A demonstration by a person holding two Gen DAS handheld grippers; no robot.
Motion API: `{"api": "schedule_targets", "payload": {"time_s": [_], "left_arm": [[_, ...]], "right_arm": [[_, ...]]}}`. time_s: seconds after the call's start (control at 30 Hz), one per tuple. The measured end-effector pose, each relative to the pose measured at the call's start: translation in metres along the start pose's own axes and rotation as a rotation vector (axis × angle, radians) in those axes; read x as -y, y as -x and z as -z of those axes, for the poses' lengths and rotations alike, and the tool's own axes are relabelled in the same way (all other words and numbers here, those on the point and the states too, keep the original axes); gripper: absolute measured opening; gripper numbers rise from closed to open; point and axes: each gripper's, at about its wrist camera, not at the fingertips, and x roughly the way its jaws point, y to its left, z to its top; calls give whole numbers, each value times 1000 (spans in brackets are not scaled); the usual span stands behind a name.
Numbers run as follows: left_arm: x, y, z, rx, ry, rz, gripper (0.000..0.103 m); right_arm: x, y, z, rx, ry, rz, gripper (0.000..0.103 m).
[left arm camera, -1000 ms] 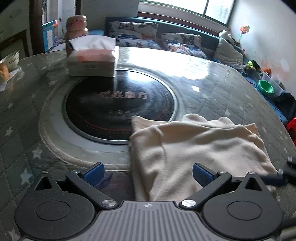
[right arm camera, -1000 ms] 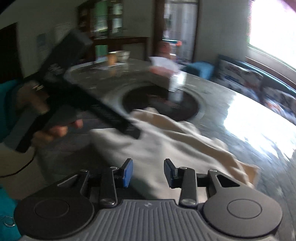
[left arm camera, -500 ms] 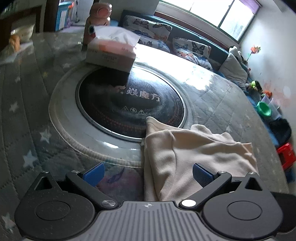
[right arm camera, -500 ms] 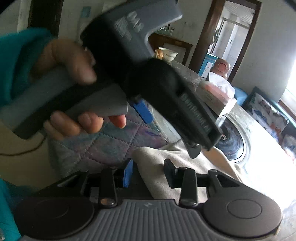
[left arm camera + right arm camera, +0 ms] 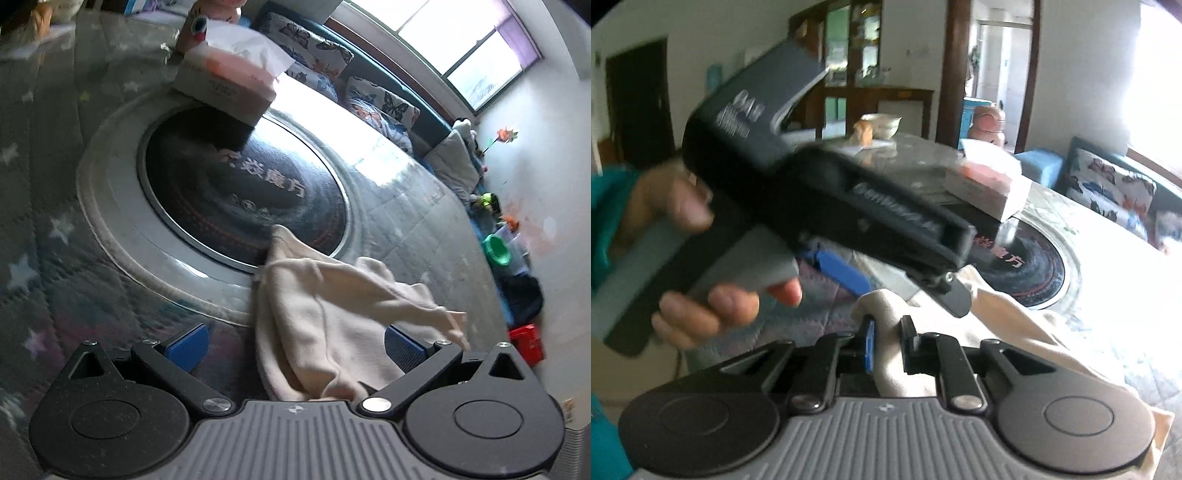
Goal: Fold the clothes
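Since the earlier frame your left wrist has rolled, so the table now tilts in its view, and the cream garment point(image 5: 332, 314) has bunched from a flat panel into a ridge drawn toward 5 o'clock.

Left wrist view: your left gripper point(image 5: 295, 343) stands wide, nothing pressed between its blue pads point(image 5: 186, 345). The garment lies between the jaws, its far corner lapping the rim of the black cooktop point(image 5: 243, 184) at 12 o'clock. The tissue box point(image 5: 229, 85) sits beyond, at 11 o'clock, well apart from the cloth. You seem to keep this claw open because it is waiting for an edge to take.

Right wrist view: your right gripper point(image 5: 888, 345) is closing narrow on a raised fold of the garment point(image 5: 886, 325), the cloth pinched between the jaws; that pull likely explains the ridge. Your left hand point(image 5: 701, 258) and its tool fill 10 o'clock, just above the cloth. The table point(image 5: 1108, 332) carries the rest of the garment toward 4 o'clock.
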Motion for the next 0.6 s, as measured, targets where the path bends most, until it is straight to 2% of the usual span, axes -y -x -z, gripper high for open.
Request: {"api": "schedule_targets", "payload": {"time_s": [0.23,0.3,0.43,0.5,0.6], "left_arm": [[4,-12,-3,-65,70,121,100],[5,-18,-3,-91,86,166,87],[5,-25,-5,-104,109,199,72],[6,-29,-5,-113,108,204,53],[6,-34,-4,-130,106,214,36]], "right_arm": [[23,26,-2,56,-45,-23,12],[23,30,0,63,-50,-28,11],[24,28,-1,61,-45,-56,11],[23,29,1,61,-45,-66,11],[22,28,3,53,-47,-83,11]]}}
